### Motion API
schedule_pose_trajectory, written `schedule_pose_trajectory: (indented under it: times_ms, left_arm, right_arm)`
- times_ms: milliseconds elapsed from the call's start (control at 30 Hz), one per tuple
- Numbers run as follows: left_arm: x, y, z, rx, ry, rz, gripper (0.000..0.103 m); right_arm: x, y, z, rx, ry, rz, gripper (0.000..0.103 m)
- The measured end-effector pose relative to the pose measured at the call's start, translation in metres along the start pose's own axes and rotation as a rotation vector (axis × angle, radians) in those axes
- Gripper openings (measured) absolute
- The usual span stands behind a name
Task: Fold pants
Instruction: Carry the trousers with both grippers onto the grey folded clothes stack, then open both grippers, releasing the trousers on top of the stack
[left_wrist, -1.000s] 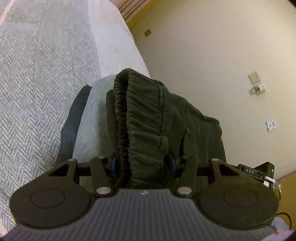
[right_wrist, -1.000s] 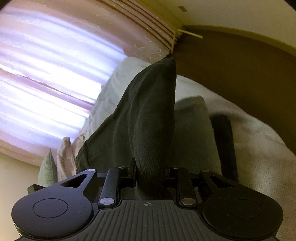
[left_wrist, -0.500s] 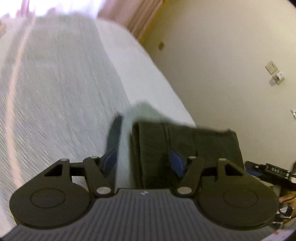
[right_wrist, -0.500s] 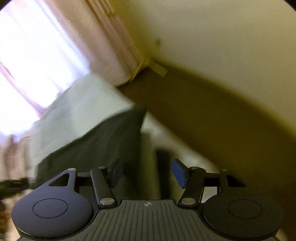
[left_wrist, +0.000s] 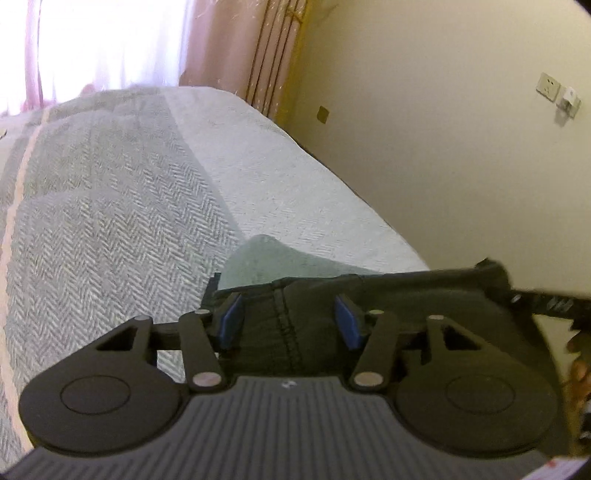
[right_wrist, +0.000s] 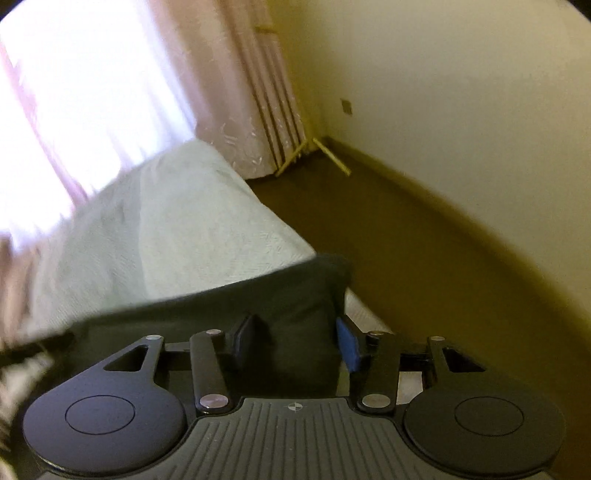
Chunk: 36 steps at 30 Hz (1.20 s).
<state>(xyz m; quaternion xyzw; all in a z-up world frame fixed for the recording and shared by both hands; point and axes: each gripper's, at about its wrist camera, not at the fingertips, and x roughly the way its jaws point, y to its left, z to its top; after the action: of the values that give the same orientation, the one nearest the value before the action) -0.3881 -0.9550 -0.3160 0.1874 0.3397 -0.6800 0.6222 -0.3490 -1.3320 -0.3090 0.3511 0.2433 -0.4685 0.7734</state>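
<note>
The bed (left_wrist: 122, 206) fills the left and far part of both views, its grey herringbone cover running to the curtain (right_wrist: 236, 110) at the far end; a cream wall (left_wrist: 424, 147) stands on the right, with brown floor (right_wrist: 424, 258) between it and the bed. The pants (left_wrist: 295, 321) lie at the bed's near right edge as a dark, flat bundle — a stitched seam shows in the left wrist view, a squared corner in the right.

The left gripper (left_wrist: 288, 321) hangs over the seamed part with its blue pads spread either side of the cloth and easing inward; neither pad looks pressed against it. The right gripper (right_wrist: 295, 341) stands the same way over the corner (right_wrist: 332, 269): pads apart, closing, cloth between them but seemingly not pinched.

The fold looks laid, so the step is probably to check and tidy it. To do that well, keep both tongs clear of loose layers, then nip only the top edge if it needs squaring. The corner sits near the bed's edge — a tug toward the floor could drag the bundle off.
</note>
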Motion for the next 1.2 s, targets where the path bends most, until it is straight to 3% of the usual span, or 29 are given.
schedule_pose_trajectory:
  times_ms: [100, 167, 267, 400, 500, 633, 700, 900, 1067, 1200]
  left_arm:
    - [-0.012, 0.004, 0.001, 0.023, -0.029, -0.002, 0.053]
    - [-0.032, 0.008, 0.001, 0.041, -0.037, 0.015, 0.051]
    - [-0.070, 0.017, -0.008, -0.018, -0.015, 0.039, 0.050]
    - [-0.124, 0.008, -0.031, -0.044, 0.021, 0.003, 0.049]
    - [-0.138, -0.008, -0.052, 0.003, 0.041, -0.002, 0.049]
    - [-0.116, -0.018, -0.073, 0.019, 0.147, 0.066, 0.045]
    - [-0.104, -0.016, -0.081, 0.009, 0.177, 0.091, 0.052]
    - [-0.134, -0.027, -0.070, 0.026, 0.176, 0.126, 0.046]
    - [-0.194, -0.041, -0.068, -0.002, 0.190, 0.146, 0.060]
    - [-0.244, -0.061, -0.071, 0.032, 0.196, 0.169, 0.073]
  right_arm:
    - [-0.029, -0.004, 0.001, 0.050, -0.012, 0.009, 0.045]
    - [-0.058, -0.001, -0.007, -0.005, -0.033, -0.019, 0.045]
    - [-0.109, 0.014, -0.022, -0.095, 0.002, -0.016, 0.045]
    - [-0.154, 0.044, -0.069, -0.234, 0.037, 0.003, 0.045]
    - [-0.162, 0.059, -0.097, -0.270, 0.072, 0.002, 0.045]
    - [-0.128, 0.063, -0.114, -0.302, 0.131, -0.076, 0.045]
    - [-0.113, 0.063, -0.112, -0.289, 0.170, -0.102, 0.045]
    - [-0.142, 0.071, -0.098, -0.218, 0.163, -0.077, 0.046]
    - [-0.184, 0.083, -0.107, -0.148, 0.186, -0.011, 0.046]
    - [-0.227, 0.098, -0.122, -0.153, 0.185, -0.026, 0.048]
